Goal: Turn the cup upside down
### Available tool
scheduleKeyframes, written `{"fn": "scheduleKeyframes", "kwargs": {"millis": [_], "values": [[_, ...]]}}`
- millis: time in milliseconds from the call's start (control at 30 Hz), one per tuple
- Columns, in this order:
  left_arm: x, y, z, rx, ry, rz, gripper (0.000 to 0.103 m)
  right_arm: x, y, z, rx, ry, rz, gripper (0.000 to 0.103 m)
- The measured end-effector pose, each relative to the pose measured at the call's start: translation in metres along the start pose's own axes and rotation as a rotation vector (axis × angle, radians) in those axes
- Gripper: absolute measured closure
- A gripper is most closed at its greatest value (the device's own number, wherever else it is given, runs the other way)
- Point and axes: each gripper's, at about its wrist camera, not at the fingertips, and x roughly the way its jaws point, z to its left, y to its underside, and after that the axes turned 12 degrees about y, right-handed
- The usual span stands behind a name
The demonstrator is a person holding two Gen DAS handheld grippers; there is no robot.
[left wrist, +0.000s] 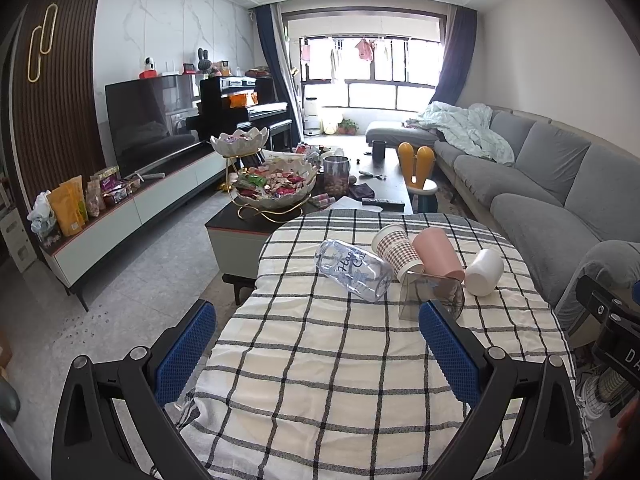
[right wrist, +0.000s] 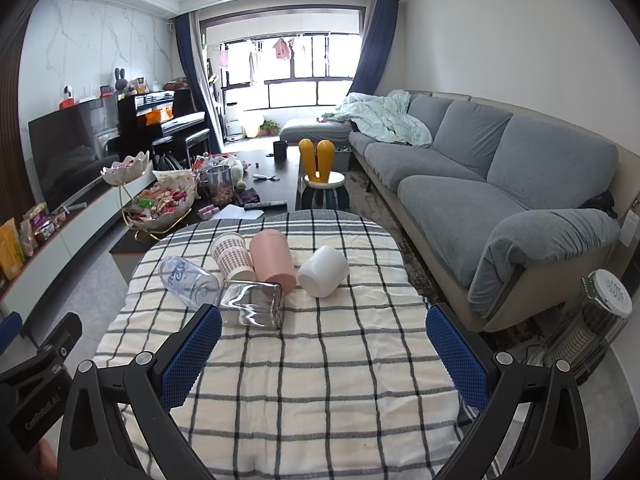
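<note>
Several cups lie on their sides on a checked cloth [left wrist: 320, 360] [right wrist: 320, 360]: a clear printed bottle-cup [left wrist: 354, 270] [right wrist: 188, 278], a houndstooth cup [left wrist: 396, 250] [right wrist: 232, 256], a pink cup [left wrist: 438, 252] [right wrist: 274, 260], a white cup [left wrist: 484, 272] [right wrist: 324, 270] and a square clear glass [left wrist: 432, 296] [right wrist: 252, 304]. My left gripper [left wrist: 318, 354] is open and empty, short of the cups. My right gripper [right wrist: 324, 358] is open and empty, short of the cups; its left finger [right wrist: 192, 356] is near the square glass.
A coffee table [left wrist: 240, 224] with a snack bowl stand [left wrist: 276, 188] stands beyond the cloth-covered table. A grey sofa [right wrist: 500, 184] runs along the right. A TV cabinet [left wrist: 120, 216] is on the left. A heater [right wrist: 592, 320] stands at the right.
</note>
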Motion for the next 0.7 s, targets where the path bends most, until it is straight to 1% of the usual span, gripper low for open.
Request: {"fn": "scheduleKeyframes", "kwargs": {"millis": [700], "values": [[0.0001, 0.0009, 0.0015, -0.006, 0.0, 0.003, 0.0, 0.0007, -0.0025, -0.0025, 0.0, -0.003, 0.002, 0.0]]}}
